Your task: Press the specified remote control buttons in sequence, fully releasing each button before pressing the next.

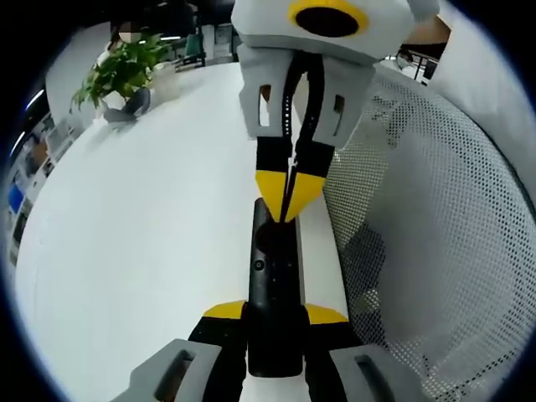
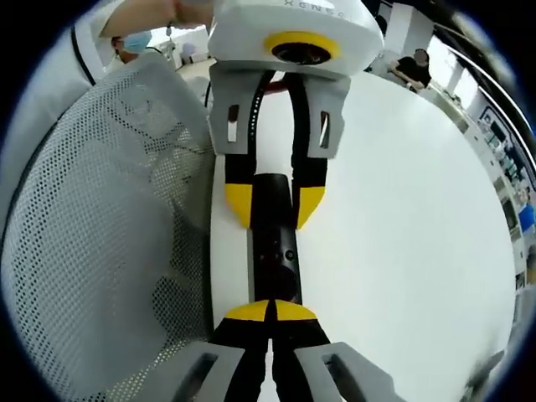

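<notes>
My left gripper (image 1: pixel 275 314) is clamped on the near end of a black remote control (image 1: pixel 275 293), which lies lengthwise on the white surface (image 1: pixel 151 251) beside a white mesh panel (image 1: pixel 435 243). My right gripper (image 1: pixel 289 188) meets it from the far end — yellow tips pressed together, their point touching the remote's top face. In the right gripper view those closed tips (image 2: pixel 272 311) sit on the remote (image 2: pixel 275 243) just below its round buttons. A potted plant (image 1: pixel 121 71) stands well apart — at the surface's far edge.

Open-plan office, long white table (image 1: pixel 151 218), potted plant (image 1: pixel 121 71), mesh chair back (image 1: pixel 435 218), desks behind
</notes>
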